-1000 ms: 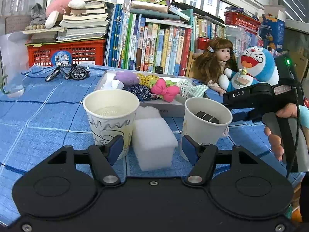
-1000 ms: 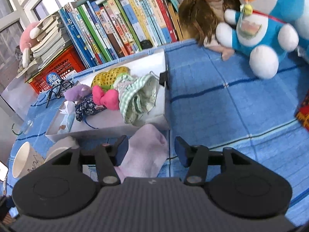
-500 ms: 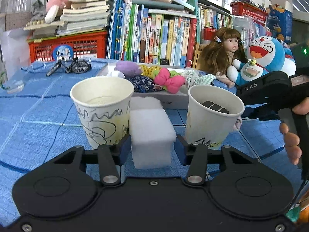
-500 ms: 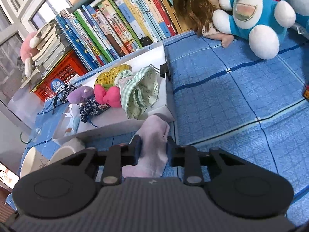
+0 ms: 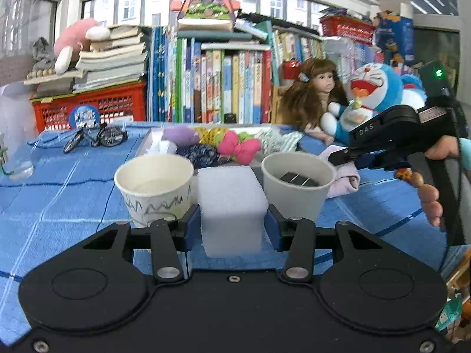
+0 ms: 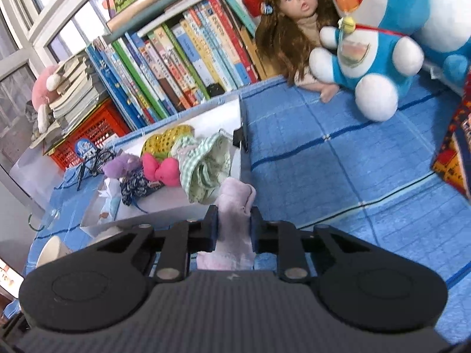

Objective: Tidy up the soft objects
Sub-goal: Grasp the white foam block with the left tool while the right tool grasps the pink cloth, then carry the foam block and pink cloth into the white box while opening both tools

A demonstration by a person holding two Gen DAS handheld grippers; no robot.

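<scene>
left tool [image 5: 232, 226] clamps white foam block [image 5: 229, 203]; right tool [image 6: 234, 229] pinches pink cloth [image 6: 235, 206].

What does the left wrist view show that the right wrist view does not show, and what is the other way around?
Only the left wrist view: the left tool shut on a white foam block, which stands between two paper cups, with dark pieces in the right one, and a hand holding the right tool.

Only the right wrist view: the right tool from behind, its pads pressing the pink cloth, and a binder clip on the tray's edge.

Both: the white tray of soft things, the pink bow, doll, blue plush, books, toy bicycle.
</scene>
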